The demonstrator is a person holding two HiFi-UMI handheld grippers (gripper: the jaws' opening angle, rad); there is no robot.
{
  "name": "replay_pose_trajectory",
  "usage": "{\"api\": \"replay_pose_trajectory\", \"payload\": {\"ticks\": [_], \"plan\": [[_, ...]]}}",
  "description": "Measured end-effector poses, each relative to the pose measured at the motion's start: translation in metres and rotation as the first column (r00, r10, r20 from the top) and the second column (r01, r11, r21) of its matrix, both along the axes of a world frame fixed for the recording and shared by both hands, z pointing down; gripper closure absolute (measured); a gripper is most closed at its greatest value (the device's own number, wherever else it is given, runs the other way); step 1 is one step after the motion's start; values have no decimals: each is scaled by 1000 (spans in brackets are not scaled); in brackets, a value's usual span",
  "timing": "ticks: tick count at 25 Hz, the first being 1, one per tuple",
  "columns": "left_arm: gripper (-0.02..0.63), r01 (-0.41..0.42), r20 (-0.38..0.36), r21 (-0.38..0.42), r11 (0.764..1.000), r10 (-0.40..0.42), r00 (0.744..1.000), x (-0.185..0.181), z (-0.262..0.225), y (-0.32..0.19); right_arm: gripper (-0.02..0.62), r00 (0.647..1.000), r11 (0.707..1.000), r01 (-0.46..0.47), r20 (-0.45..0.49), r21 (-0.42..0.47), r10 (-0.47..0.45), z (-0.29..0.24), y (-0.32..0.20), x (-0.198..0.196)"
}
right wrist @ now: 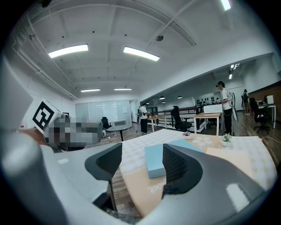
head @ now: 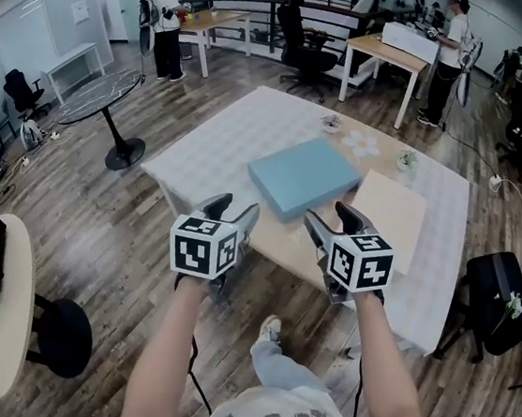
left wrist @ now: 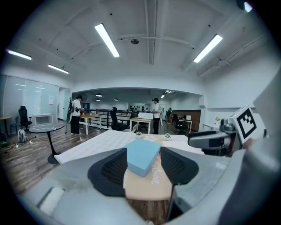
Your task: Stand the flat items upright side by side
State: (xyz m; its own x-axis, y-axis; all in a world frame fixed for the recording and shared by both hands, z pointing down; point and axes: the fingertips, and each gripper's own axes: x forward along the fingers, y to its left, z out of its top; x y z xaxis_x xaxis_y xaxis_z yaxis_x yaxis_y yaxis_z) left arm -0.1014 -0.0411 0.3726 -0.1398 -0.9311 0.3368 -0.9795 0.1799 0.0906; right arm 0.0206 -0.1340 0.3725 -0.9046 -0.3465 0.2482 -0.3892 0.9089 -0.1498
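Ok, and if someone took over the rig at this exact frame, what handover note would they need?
Left gripper: open and empty, at the near edge of the table.
Right gripper: open and empty, beside the left one.
Things: the blue box lies flat on a tan board. A paler board lies flat to the right of them.
Done: nothing stands upright yet, and nothing is gripped.
Left: take each flat item in turn, stand it on edge, and set them side by side.
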Motion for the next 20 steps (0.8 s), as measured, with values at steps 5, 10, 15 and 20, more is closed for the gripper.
{"api": "replay_pose_trajectory", "payload": {"ticks": [5, 10, 15, 20], "plan": [[356, -20, 9, -30, 999, 20, 1000, -35, 14, -38, 316, 999, 998, -51, 15, -45, 52, 17, -43, -29], [356, -57, 3, -59, 997, 58, 998, -69, 23, -97, 317, 995, 992, -99, 3, -79, 100, 29, -98, -57], [356, -109, 1, -75, 991, 109, 994, -102, 25, -161, 316, 988, 984, -152, -10, -93, 151, 33, -156, -86], [356, -156, -12, -92, 984, 155, 988, -127, 33, -217, 316, 980, 974, -200, -31, -109, 198, 42, -206, -105]]}}
